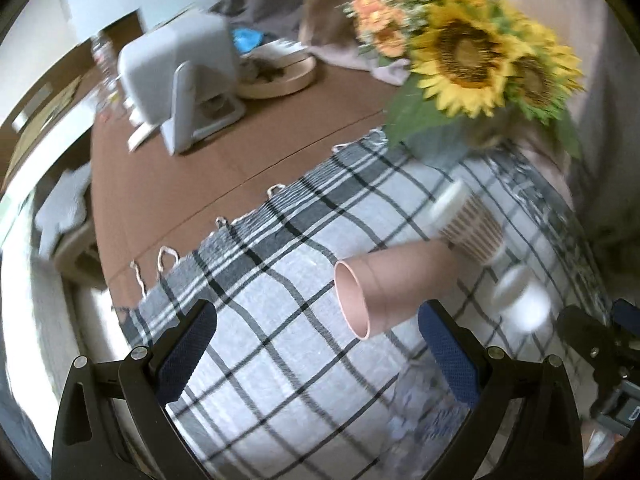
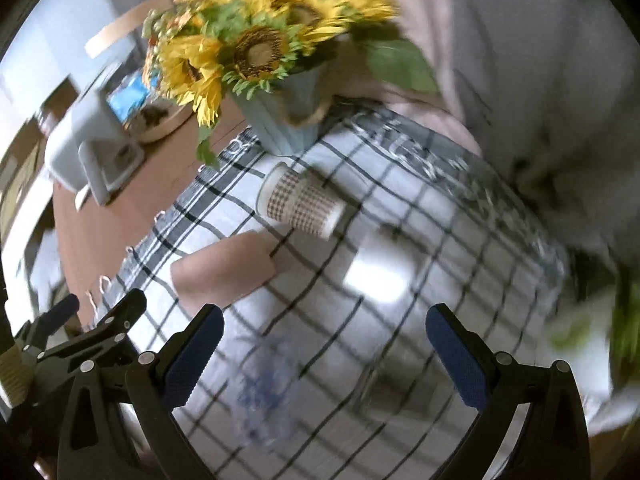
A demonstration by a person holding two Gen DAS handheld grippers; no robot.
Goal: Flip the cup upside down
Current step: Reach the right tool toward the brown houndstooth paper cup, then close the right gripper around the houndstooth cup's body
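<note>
Pink cup (image 1: 394, 282) lying sideways; open mouth visible only from left wrist.

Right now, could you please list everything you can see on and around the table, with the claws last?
Pink cup: one, lying on its side on the checked cloth, open mouth toward the left claw.
Patterned cup: one, brown and white, on its side just beyond the pink cup.
White cup: one, blurred, right of the pink cup; cannot tell its pose.
Checked cloth: one, white with black lines, over the near end of the table.
Sunflowers: one bunch, yellow and orange, in a pale blue vase at the cloth's far edge.
Grey appliance: one, on the bare brown table.
Round tray: one, cream, behind the appliance.
Left claw: open, empty.
Right claw: open, empty.
</note>
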